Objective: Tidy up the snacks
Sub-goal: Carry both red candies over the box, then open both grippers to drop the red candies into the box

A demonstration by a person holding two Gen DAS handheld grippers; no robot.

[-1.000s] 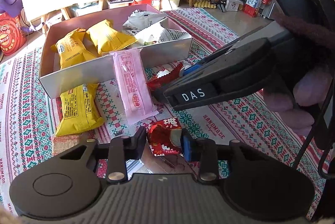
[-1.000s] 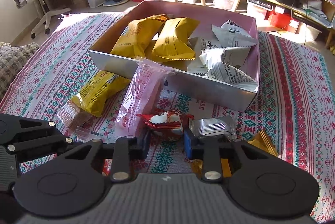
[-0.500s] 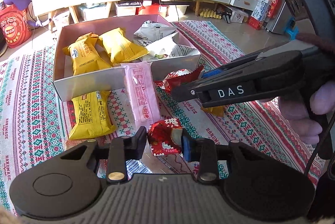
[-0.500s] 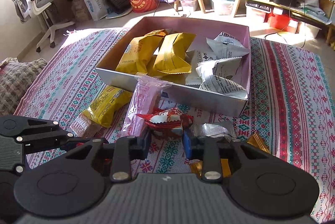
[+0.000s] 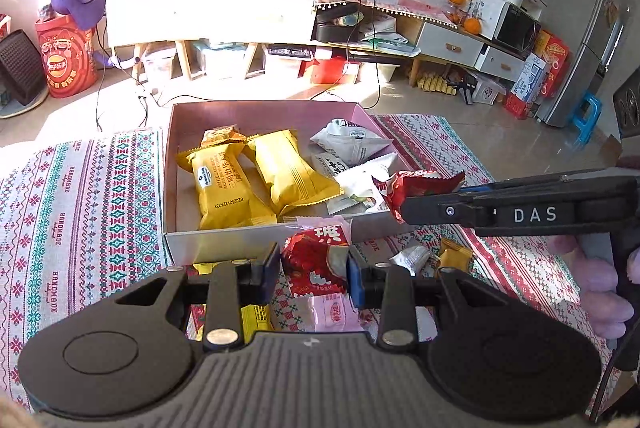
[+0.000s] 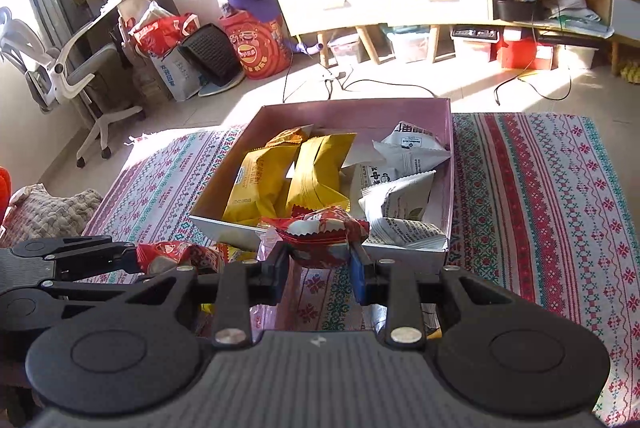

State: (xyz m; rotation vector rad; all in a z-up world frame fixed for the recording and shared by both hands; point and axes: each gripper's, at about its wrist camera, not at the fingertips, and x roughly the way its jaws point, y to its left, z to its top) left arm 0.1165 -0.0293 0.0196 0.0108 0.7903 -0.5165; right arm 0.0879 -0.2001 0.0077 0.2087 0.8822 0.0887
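Each hand holds a black tool, and each tool is clamped on a red snack. The left tool [image 5: 313, 270] squeezes a crinkly red packet [image 5: 316, 260] with white writing on it. The right tool [image 6: 320, 266] squeezes another red packet [image 6: 324, 230] with zigzag ends. Both packets hang in the air, just in front of the near wall of the pink box [image 6: 450, 188].

The job looks about half done, I think. Inside the box lie two puffy yellow packets [image 5: 256, 180] side by side on the left. On the right sit some white packets [image 6: 404, 188], folded into pointy shapes. They look like stiff, crackly paper.

Some snacks are not in the box yet. A flat pink packet [image 5: 332, 312] lies on the worktop under the left tool. It looks smooth and shiny. A yellow packet [image 5: 254, 318] peeks out beside it. A silver wrapper [image 5: 412, 256] and a small gold one [image 5: 454, 258] lie close together near the box.

The worktop is covered with a cloth [image 6: 560, 196] that has red and green stitched patterns. The box has thin, flat cardboard walls, pink inside and pale outside.

I guess the two red packets go in next, and then the ones left on the cloth.
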